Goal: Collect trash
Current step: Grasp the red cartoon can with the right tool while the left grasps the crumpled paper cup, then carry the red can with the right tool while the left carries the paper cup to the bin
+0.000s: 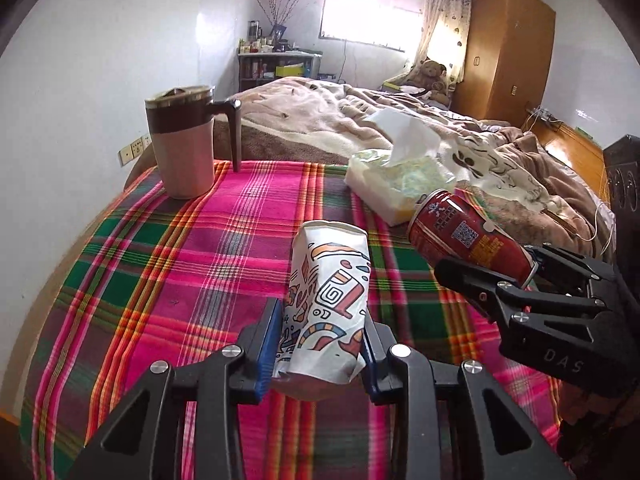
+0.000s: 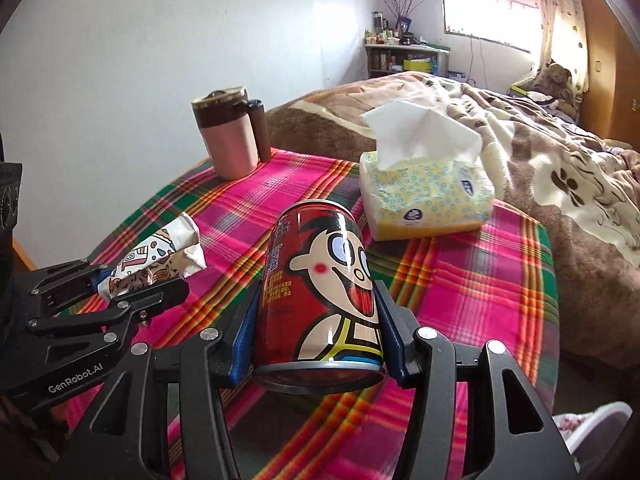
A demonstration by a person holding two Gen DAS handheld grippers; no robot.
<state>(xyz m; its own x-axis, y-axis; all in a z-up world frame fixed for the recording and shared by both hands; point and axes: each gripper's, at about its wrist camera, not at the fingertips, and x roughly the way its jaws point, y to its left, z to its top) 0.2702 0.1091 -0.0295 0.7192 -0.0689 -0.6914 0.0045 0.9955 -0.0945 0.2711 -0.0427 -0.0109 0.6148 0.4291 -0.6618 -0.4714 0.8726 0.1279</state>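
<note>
A crushed white paper cup (image 1: 328,280) with colourful doodles is clamped between the blue pads of my left gripper (image 1: 322,316), lifted above the plaid tablecloth (image 1: 160,260). My right gripper (image 2: 318,296) is shut on a red drink can (image 2: 320,264) with a cartoon face, held tilted over the cloth. In the left wrist view the can (image 1: 460,232) and the right gripper (image 1: 508,268) sit at the right. In the right wrist view the paper cup (image 2: 168,252) and the left gripper (image 2: 132,276) sit at the left.
A pink and brown lidded mug (image 1: 184,148) stands at the table's far left. A yellow tissue pack (image 1: 396,184) with a tissue sticking up lies at the far right. Behind the table is an unmade bed (image 1: 360,120); a wooden wardrobe (image 1: 508,48) stands in the far corner.
</note>
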